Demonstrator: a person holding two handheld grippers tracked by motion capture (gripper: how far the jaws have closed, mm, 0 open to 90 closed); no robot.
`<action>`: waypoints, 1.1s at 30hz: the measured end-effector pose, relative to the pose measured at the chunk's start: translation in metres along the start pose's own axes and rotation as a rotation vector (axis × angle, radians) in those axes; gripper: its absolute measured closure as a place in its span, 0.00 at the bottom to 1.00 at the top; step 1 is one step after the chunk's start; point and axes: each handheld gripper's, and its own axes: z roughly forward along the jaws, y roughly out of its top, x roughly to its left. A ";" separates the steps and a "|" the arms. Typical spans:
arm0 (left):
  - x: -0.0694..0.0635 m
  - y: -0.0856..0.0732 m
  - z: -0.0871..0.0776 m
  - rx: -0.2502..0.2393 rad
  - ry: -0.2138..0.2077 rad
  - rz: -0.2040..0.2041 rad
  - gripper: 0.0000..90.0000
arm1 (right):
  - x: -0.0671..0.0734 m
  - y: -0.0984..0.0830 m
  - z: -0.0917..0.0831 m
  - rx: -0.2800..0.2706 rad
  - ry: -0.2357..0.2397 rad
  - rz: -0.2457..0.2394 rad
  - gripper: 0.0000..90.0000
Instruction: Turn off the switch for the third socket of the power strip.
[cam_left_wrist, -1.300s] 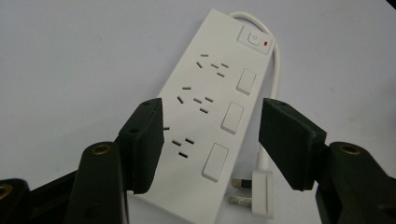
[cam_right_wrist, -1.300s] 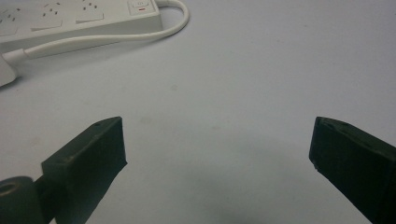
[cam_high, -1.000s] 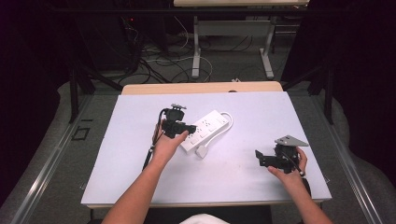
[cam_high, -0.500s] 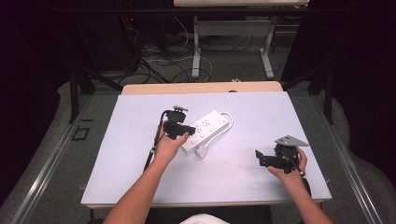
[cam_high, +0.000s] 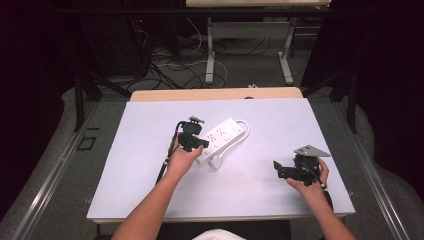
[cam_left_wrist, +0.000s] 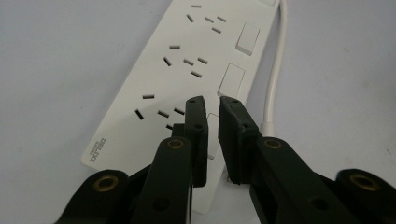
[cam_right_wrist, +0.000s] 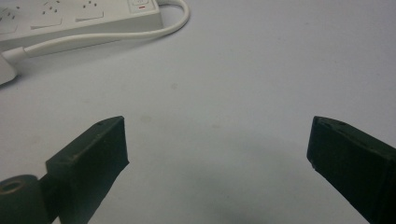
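Cord (cam_high: 243, 126) and plug (cam_high: 216, 162) beside power strip (cam_high: 222, 136).

A pale lavender-white table top (cam_high: 150, 150) sits at the centre of a dim room, with a light wooden edge (cam_high: 215, 94) along its far side at 12 o'clock. Beyond it, also at 12 o'clock, a second table stands on white metal legs (cam_high: 210, 55), with loose cables (cam_high: 170, 65) tangled on the grey floor (cam_high: 55, 165). Dark black curtains (cam_high: 30, 75) close in at 9 and 3 o'clock. Light falls mainly on the table.
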 end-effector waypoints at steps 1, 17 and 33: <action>-0.001 0.000 0.001 0.003 0.002 -0.006 0.92 | 0.000 0.000 0.000 0.001 0.000 0.001 0.05; 0.003 -0.004 0.014 0.086 0.011 -0.003 0.94 | -0.001 0.000 0.000 -0.001 0.001 0.004 0.06; 0.004 -0.005 0.016 0.090 0.013 0.019 0.97 | -0.001 0.000 0.001 0.003 0.006 0.012 0.06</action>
